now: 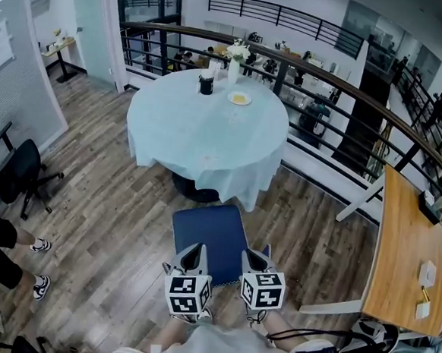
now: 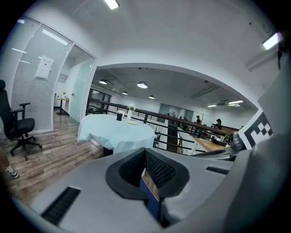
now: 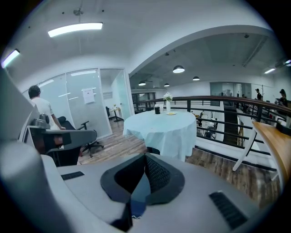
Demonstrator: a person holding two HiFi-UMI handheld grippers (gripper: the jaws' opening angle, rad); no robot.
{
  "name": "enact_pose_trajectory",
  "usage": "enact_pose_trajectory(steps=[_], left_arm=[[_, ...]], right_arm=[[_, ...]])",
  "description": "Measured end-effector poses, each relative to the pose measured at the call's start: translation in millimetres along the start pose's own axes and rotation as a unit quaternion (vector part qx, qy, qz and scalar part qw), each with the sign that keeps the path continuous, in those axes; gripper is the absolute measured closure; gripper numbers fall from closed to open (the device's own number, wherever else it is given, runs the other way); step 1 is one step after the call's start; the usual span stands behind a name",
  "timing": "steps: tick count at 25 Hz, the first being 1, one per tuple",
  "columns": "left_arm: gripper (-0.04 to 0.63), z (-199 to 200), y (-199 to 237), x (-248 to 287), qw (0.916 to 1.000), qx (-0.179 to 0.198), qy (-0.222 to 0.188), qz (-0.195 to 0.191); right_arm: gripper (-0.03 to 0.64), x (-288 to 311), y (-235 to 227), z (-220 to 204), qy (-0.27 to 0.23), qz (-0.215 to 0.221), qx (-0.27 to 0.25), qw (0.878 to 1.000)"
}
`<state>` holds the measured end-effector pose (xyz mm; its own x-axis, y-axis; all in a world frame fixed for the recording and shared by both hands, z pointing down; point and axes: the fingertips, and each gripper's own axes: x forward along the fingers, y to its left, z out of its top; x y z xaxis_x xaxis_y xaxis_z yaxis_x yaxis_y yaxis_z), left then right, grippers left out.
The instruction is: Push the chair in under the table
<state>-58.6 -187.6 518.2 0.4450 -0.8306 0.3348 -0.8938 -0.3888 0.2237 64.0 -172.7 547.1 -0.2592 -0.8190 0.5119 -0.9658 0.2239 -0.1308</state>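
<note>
A chair with a dark blue seat point(image 1: 210, 236) stands on the wood floor, just short of the round table under a pale blue cloth point(image 1: 201, 136). The seat's far edge lies near the cloth's hanging hem. My left gripper point(image 1: 194, 250) and right gripper point(image 1: 257, 254) sit side by side at the chair's near edge, both shut, tips against it. In the left gripper view the shut pads point(image 2: 157, 170) show only a blue sliver of chair below, with the table point(image 2: 116, 132) ahead. The right gripper view shows its pads point(image 3: 157, 175) the same way, facing the table point(image 3: 166, 127).
On the table stand a white vase of flowers point(image 1: 235, 59), a black cup point(image 1: 206, 84) and a small plate point(image 1: 239, 98). A curved railing point(image 1: 327, 81) runs behind it. A black office chair point(image 1: 19, 171) and a person's legs point(image 1: 5, 254) are at left, a wooden table point(image 1: 405, 255) at right.
</note>
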Motion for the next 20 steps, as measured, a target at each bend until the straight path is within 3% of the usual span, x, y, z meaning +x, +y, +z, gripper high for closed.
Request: enact_pose_trajectory(steps=[10, 20], left_arm=[[0.592, -7, 7, 23, 0.9997, -0.006, 0.023, -0.004], [0.592, -24, -1, 28, 0.9983, -0.015, 0.055, 0.012]], right_arm=[[0.600, 20, -8, 3, 0.009, 0.003, 0.020, 1.000], [0.600, 39, -8, -1, 0.038, 0.065, 0.009, 0.997]])
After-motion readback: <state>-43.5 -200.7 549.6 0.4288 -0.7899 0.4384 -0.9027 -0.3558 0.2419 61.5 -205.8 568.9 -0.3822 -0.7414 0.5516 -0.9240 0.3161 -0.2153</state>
